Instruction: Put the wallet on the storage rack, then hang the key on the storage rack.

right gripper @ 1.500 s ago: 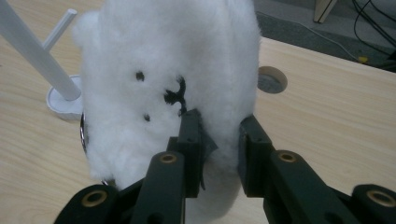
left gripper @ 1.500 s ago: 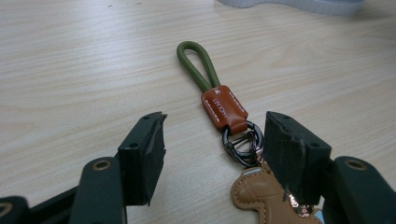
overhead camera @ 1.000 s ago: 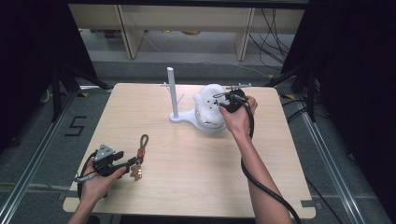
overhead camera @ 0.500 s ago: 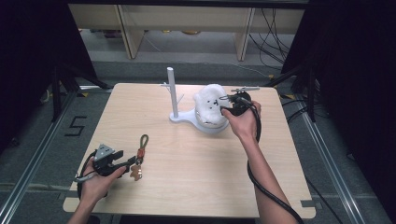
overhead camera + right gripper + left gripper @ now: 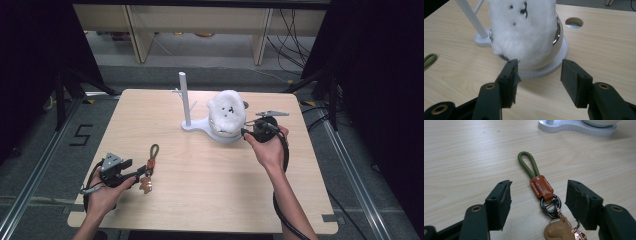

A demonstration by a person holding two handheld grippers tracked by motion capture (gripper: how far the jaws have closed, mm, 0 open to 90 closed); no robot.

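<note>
Keyring (image 5: 543,197) flat on table (image 5: 210,200), near left front edge, lying between jaws of left gripper (image 5: 539,202); jaws wide apart, pads clear of it, nothing held. Judged light and limp: green cord loop (image 5: 527,163) soft, tan leather tab (image 5: 541,187) firmer, black metal ring (image 5: 551,206) hard and likely slippery, small charms (image 5: 560,231) loose below. Best hold judged across leather tab, flat-sided and grippy; cord would flex, ring could skid. Right gripper (image 5: 539,77) just in front of white plush (image 5: 524,30) seated in bowl of white stand (image 5: 200,127); jaws just widened then eased back slightly, well apart, nothing between them. Plush judged soft, light, compressible; stand rigid, with upright peg (image 5: 184,97).
</note>
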